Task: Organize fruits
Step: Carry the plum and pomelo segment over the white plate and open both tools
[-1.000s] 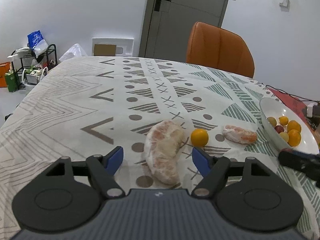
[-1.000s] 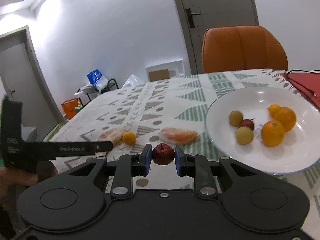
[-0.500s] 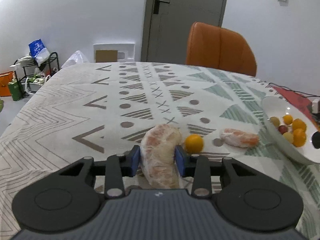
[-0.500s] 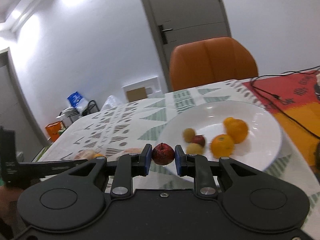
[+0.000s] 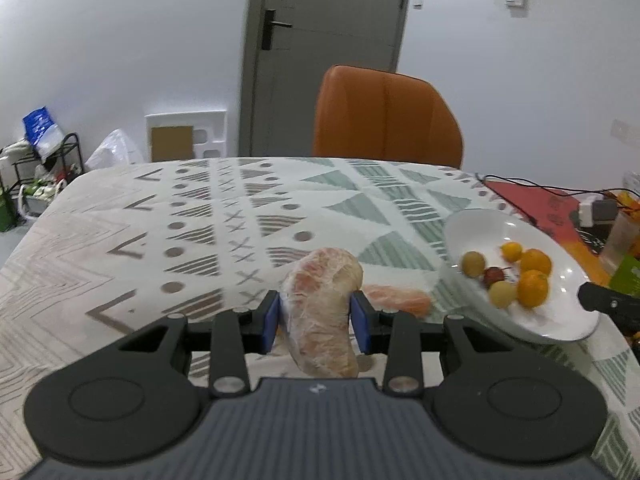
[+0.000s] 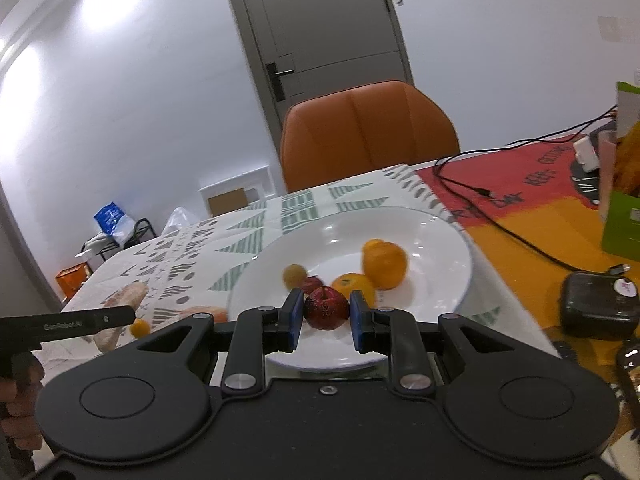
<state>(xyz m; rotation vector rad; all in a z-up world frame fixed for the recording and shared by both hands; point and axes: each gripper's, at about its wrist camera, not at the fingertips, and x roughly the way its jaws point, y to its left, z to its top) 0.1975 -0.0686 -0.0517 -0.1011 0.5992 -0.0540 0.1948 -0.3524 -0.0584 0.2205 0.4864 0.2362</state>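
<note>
My left gripper point(image 5: 316, 322) is shut on a large peeled citrus piece in clear wrap point(image 5: 320, 304), held up off the patterned tablecloth point(image 5: 200, 216). A second wrapped citrus piece point(image 5: 400, 298) lies on the cloth just behind it. To the right sits a white plate point(image 5: 560, 320) with oranges point(image 5: 534, 286), a small red fruit and pale round fruits. In the right wrist view my right gripper point(image 6: 326, 318) is shut on a small red apple point(image 6: 326, 307), above the near rim of the plate point(image 6: 420, 236). A small orange point(image 6: 140, 327) rests on the cloth at the left.
An orange chair point(image 5: 386, 116) stands at the table's far side. Right of the plate lie a red-orange mat point(image 6: 520, 208) with black cables point(image 6: 500, 224), a black box point(image 6: 598, 306) and a green carton point(image 6: 624, 224). A cluttered rack point(image 5: 40, 168) stands on the floor at the left.
My left gripper shut on the large wrapped citrus piece, lifted it and shifted right toward the plate. My right gripper carried the red apple from beside the plate to over its near rim.
</note>
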